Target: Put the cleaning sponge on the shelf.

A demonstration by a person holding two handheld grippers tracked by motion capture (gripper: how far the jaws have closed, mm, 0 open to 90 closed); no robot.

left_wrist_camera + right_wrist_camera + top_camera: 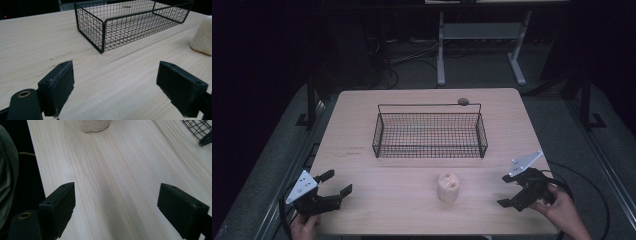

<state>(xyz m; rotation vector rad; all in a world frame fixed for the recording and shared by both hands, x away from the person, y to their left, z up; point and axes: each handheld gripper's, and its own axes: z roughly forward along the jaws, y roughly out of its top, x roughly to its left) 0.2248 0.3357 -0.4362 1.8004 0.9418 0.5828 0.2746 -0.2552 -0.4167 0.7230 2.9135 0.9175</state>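
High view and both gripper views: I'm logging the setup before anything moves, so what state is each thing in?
Left gripper: open, holding nothing.
Right gripper: open, holding nothing.
Wire basket: upright on the table, looks empty.
Sponge-like cylinder: upright on the table, outside the basket, touched by neither gripper.

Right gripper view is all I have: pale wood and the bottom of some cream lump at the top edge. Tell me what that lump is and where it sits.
Observer: From the high view it is a short cream sponge roll standing upright on the table, with hollows in its top.
Operator: Say what lies beyond it.
Observer: A black wire basket stands farther back at mid-table, apart from the roll, and looks empty.
Operator: Report the other tool.
Observer: The left tool is at the near left corner, jaws wide apart, holding nothing.
Operator: And mine from above.
Observer: The right tool is near the table's right edge, open, pointing left toward the roll, not touching it.
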